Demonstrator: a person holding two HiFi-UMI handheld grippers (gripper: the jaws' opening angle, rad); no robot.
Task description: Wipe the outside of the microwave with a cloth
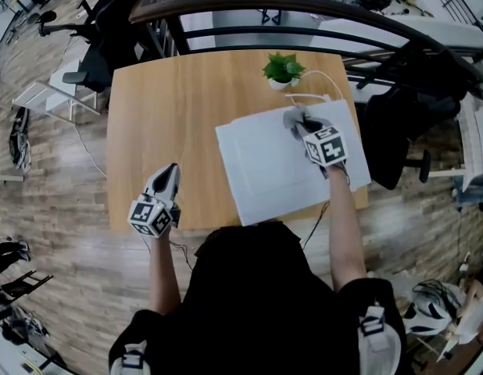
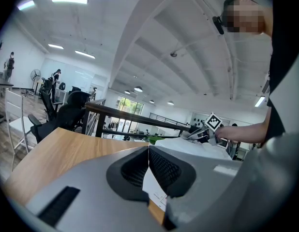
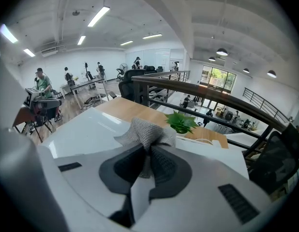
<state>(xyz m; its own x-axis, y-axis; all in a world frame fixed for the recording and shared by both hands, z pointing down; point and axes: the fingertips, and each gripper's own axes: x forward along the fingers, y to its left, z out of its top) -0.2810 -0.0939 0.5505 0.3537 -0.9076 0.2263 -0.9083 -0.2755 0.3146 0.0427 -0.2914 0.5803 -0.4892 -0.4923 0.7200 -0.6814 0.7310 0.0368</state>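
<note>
While you are holding the grey cloth (image 3: 147, 132) on the white microwave's (image 1: 265, 166) top near its far edge, your right gripper (image 1: 300, 123) is clamping it between its jaws. Your left gripper (image 1: 169, 170) is hovering over the wooden table's (image 1: 163, 108) near edge, jaws together on nothing. Print on the white label (image 2: 158, 197) below them is staying illegible. A potted plant (image 1: 283, 69) and white cable (image 1: 326, 82) are sitting just behind the microwave.

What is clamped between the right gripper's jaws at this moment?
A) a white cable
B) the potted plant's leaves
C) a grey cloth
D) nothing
C: the right gripper view shows the right gripper shut on a grey cloth, above the white microwave.
</note>
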